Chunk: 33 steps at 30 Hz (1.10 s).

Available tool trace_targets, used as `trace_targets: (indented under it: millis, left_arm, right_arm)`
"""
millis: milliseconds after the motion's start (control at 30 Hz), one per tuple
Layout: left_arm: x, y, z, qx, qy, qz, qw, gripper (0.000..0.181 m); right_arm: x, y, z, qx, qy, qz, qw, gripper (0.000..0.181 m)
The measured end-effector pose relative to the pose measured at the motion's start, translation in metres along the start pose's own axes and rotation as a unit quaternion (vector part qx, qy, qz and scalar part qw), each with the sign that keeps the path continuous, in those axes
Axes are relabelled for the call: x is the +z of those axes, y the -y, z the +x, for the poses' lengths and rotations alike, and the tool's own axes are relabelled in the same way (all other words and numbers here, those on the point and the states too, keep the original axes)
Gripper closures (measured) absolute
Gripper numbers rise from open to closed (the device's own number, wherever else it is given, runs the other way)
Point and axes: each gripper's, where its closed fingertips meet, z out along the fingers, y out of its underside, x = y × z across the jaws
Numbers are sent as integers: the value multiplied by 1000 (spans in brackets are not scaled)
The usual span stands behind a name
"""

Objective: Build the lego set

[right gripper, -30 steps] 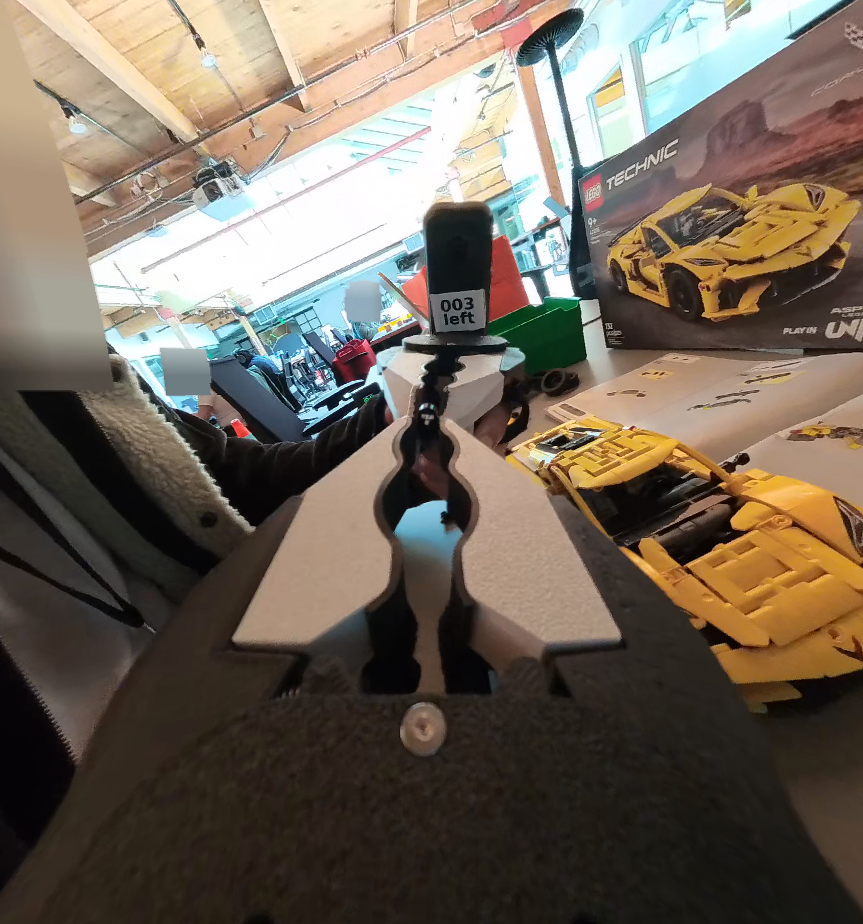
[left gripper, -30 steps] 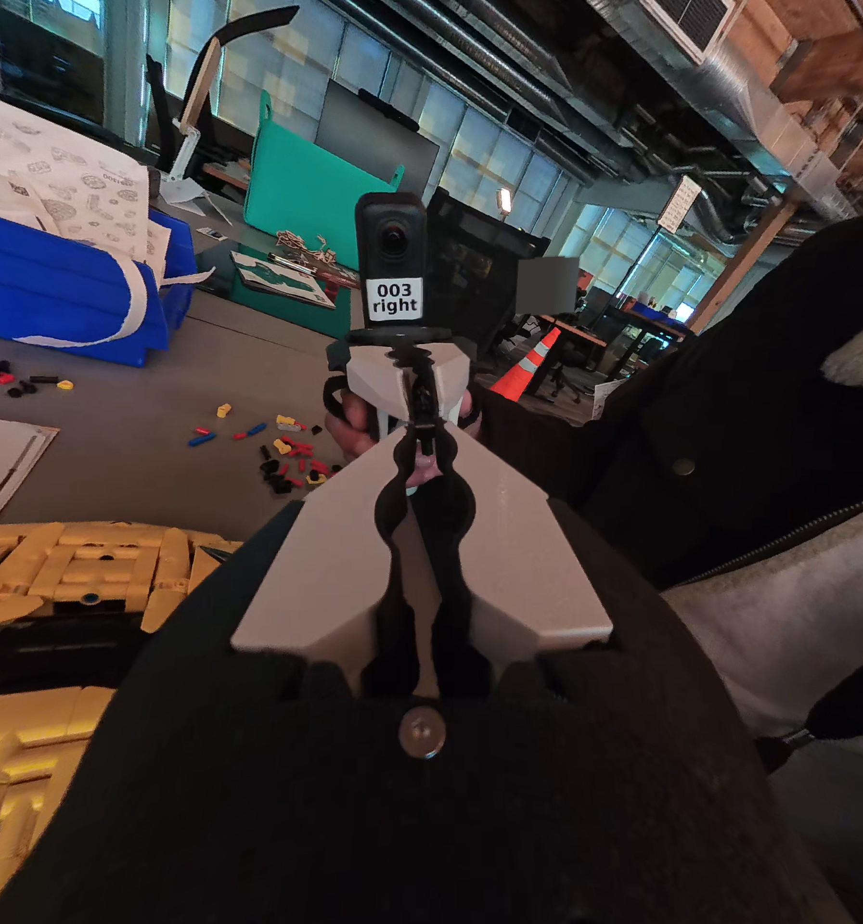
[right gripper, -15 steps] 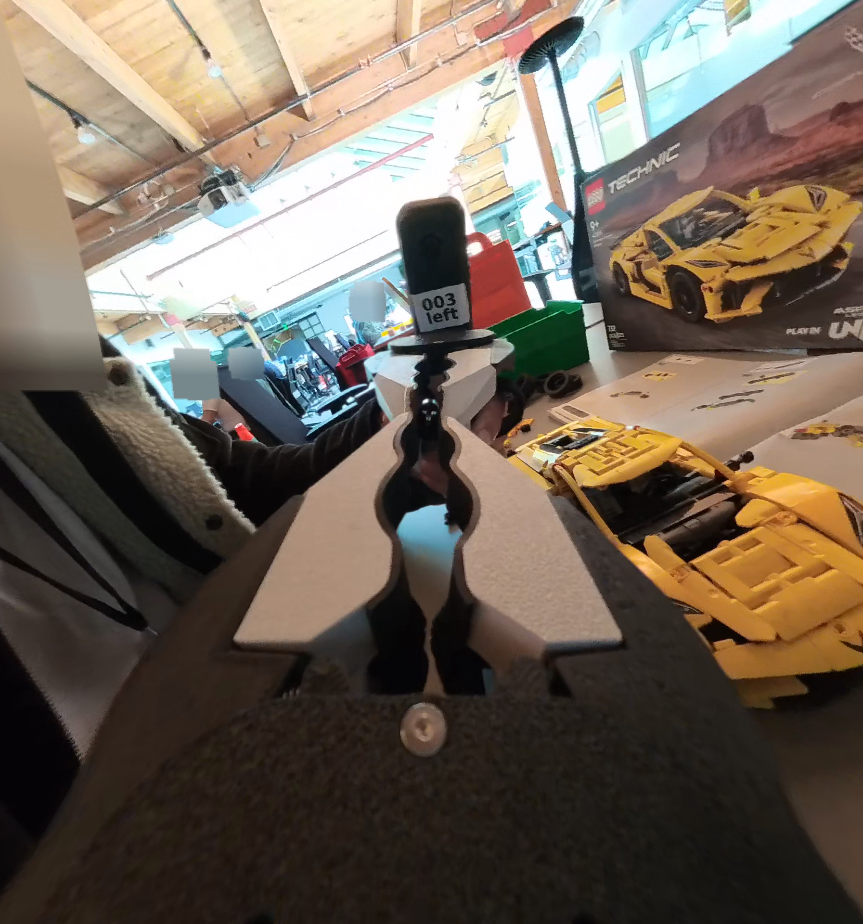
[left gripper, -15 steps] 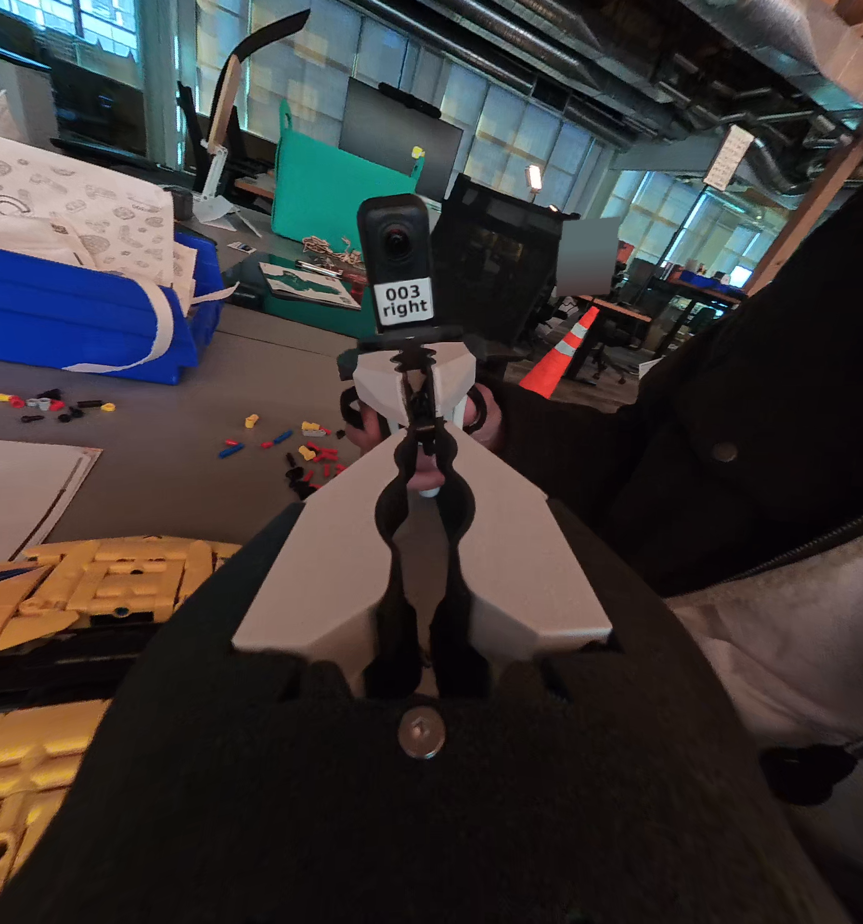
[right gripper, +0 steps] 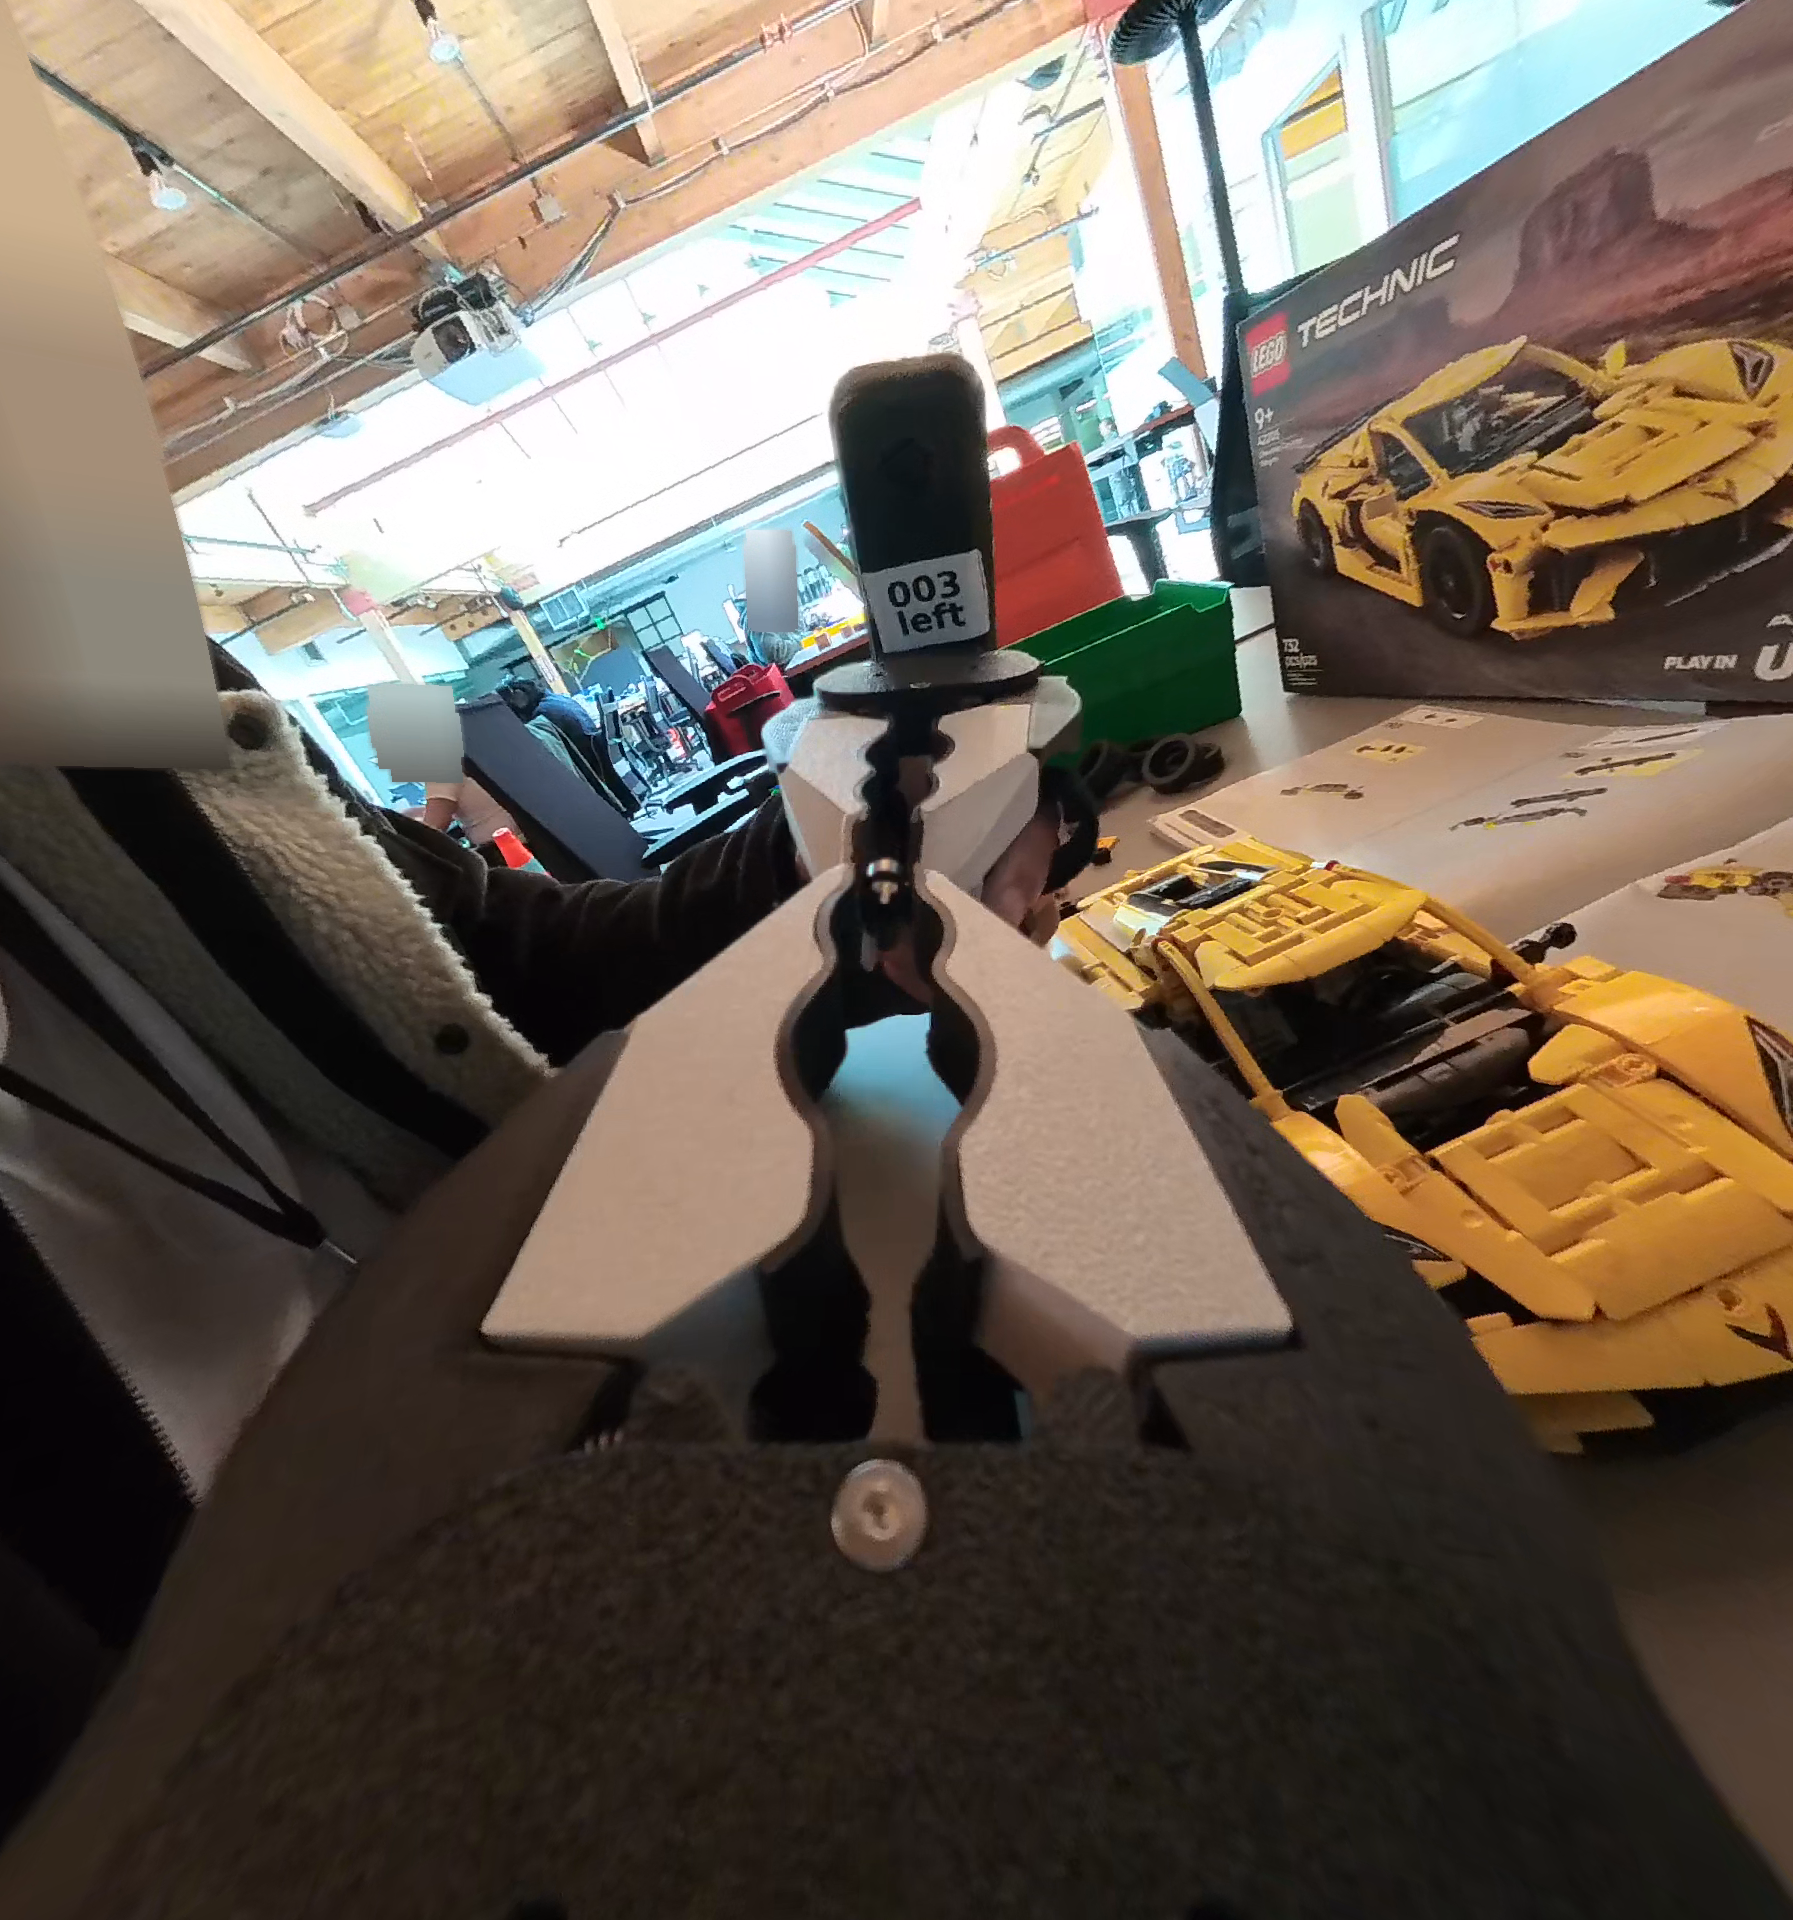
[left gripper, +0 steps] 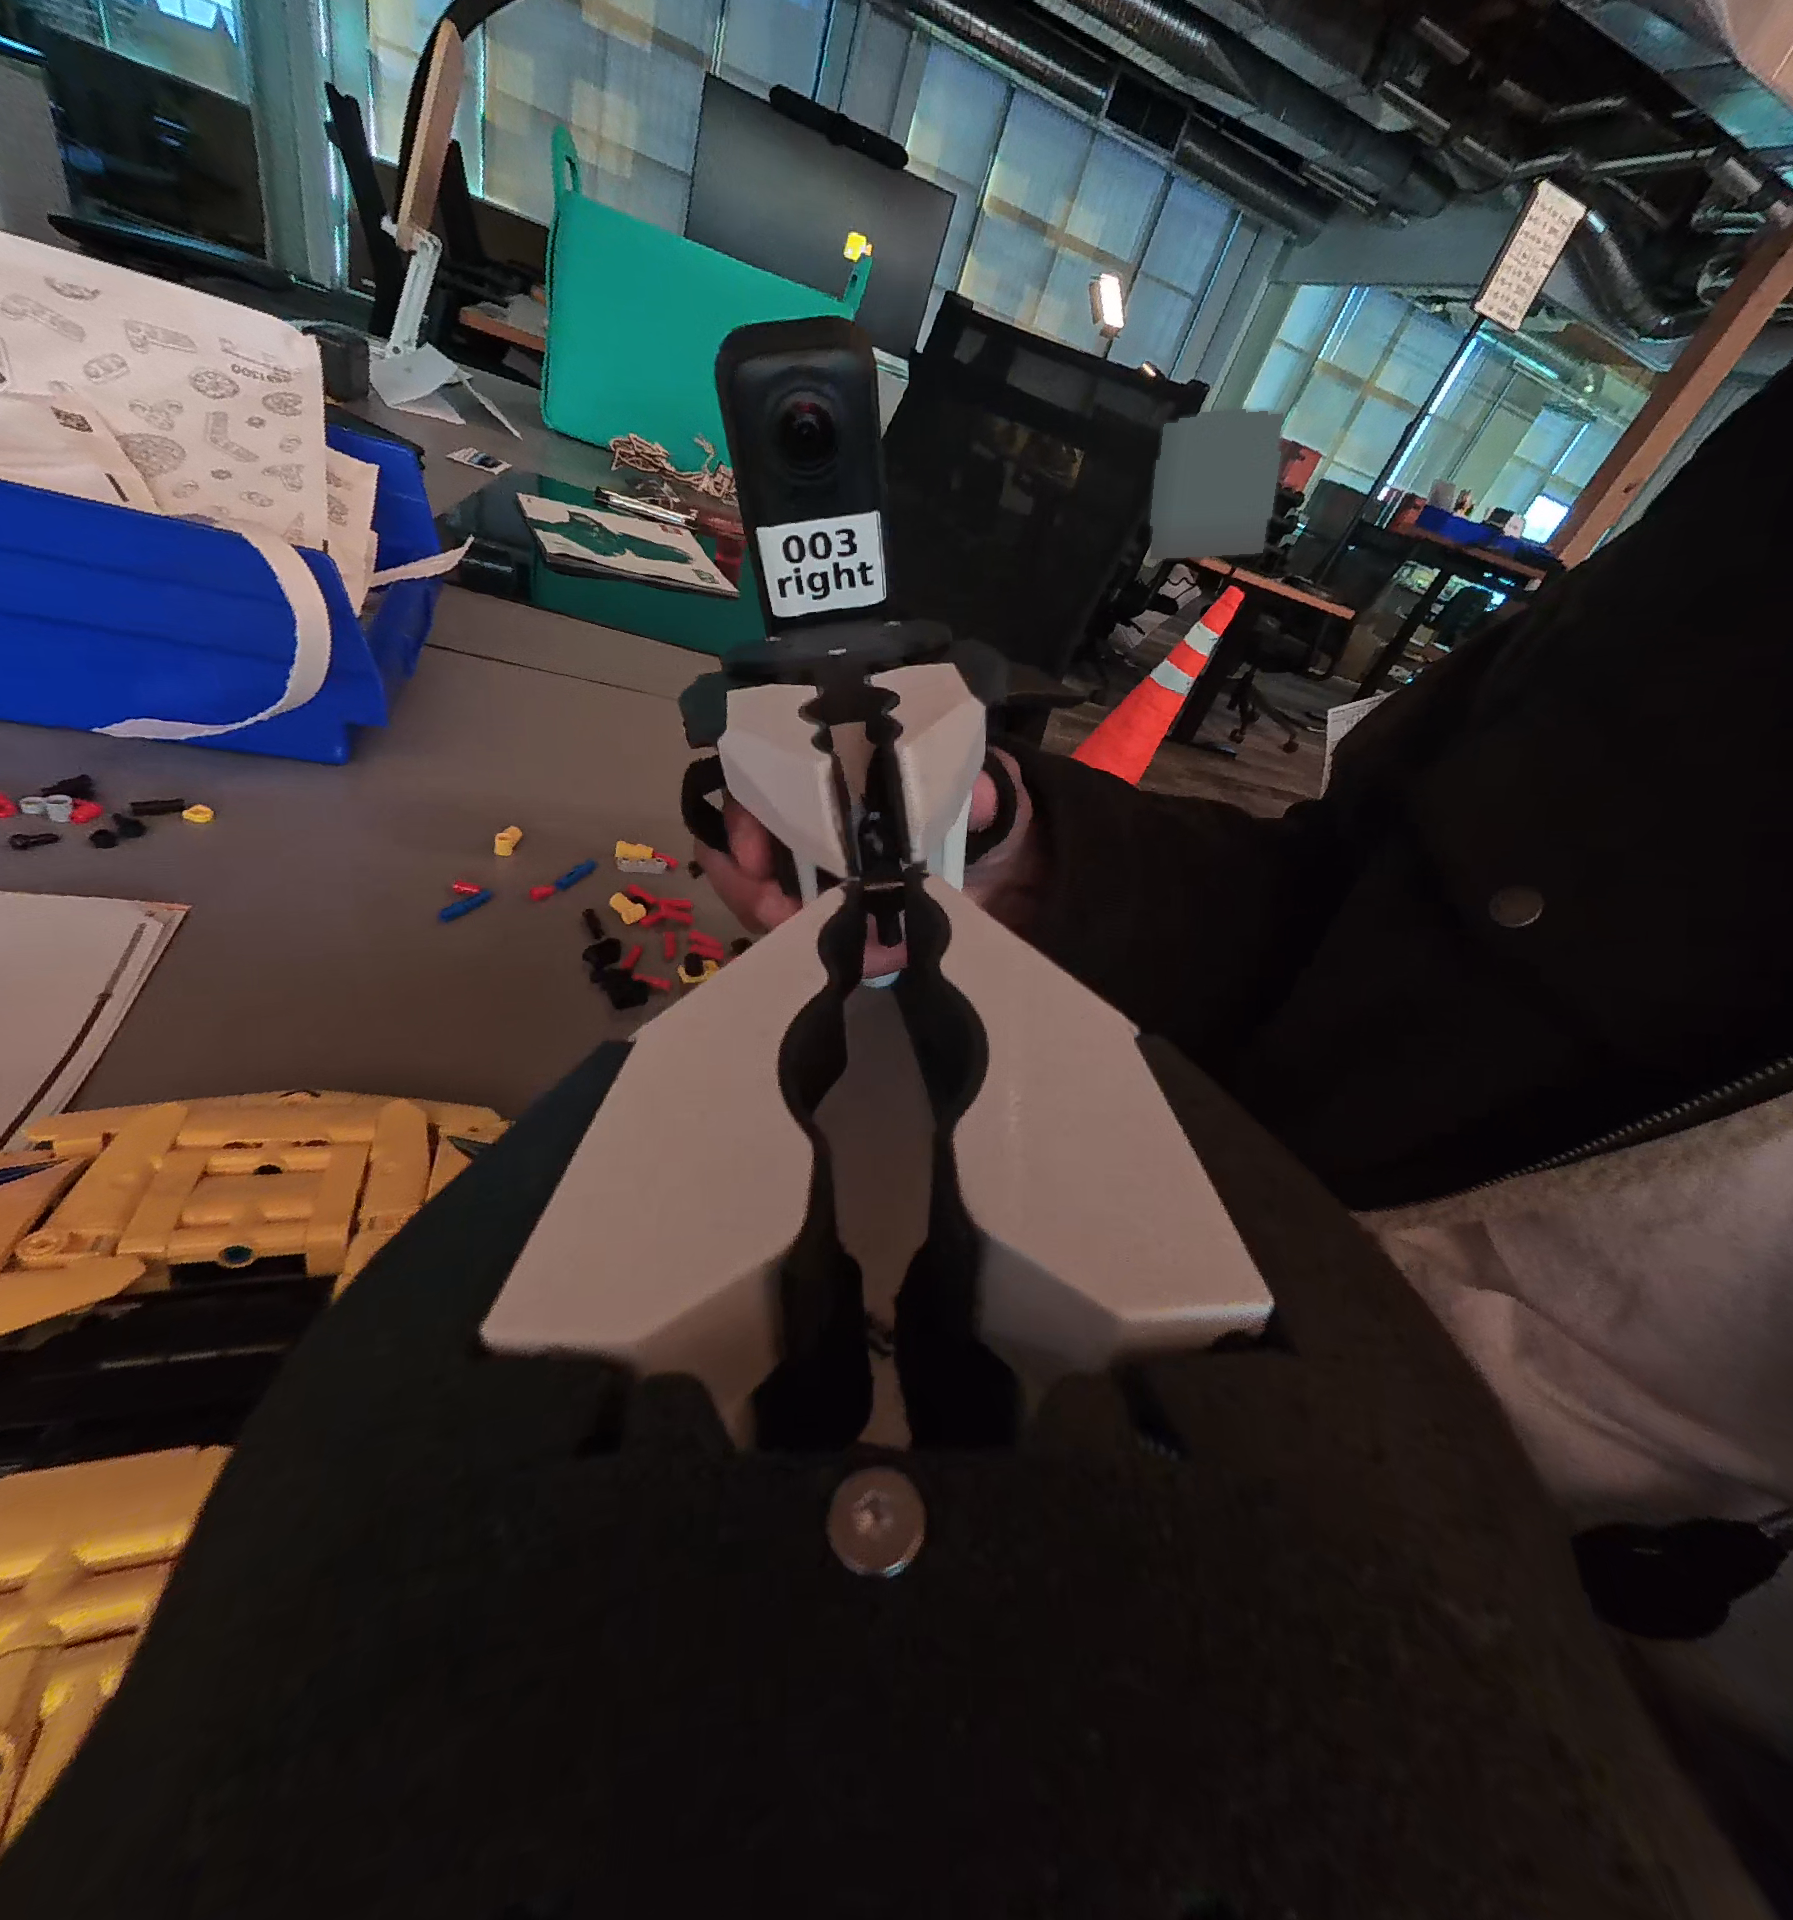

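My left gripper (left gripper: 876,906) and right gripper (right gripper: 881,906) face each other tip to tip in the air above the table. Both are shut. A small black piece (left gripper: 874,891) sits where the tips meet, and each gripper seems to pinch an end of it. In the right wrist view it shows a small silvery end (right gripper: 883,871) at the left gripper's tip (right gripper: 884,854). The right gripper (left gripper: 869,871) fills the middle of the left wrist view. The yellow lego car (right gripper: 1443,1091) lies on the table to the right, and also at the lower left of the left wrist view (left gripper: 196,1174).
Loose small red, black, yellow and blue pieces (left gripper: 643,935) lie on the grey table. A blue bin (left gripper: 144,623), instruction sheets (right gripper: 1494,790), black tyres (right gripper: 1162,764), a green bin (right gripper: 1152,665) and the set's box (right gripper: 1546,468) stand around. The person's jacket (left gripper: 1494,935) is close by. The grippers are tip to tip, or close to it.
Both grippers stay shut and tip to tip. The pair has drifted slightly, so the table and car shift a little in the left wrist view.
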Motion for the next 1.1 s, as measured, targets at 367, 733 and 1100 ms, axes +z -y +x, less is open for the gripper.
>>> trace_targets:
  millis: [367,733,1100]
  left_arm:
    - [-2,3,-3,-2,7,10,1000,175]
    - [1,-3,-3,26,23,-11,999,175]
    - [0,2,0,33,21,-11,999,175]
  right_arm:
    - [-3,-1,3,-7,-9,-5,1000,175]
    - [-6,-7,3,-7,-11,-24,1000,176]
    - [-4,-2,0,-1,6,0,1000,176]
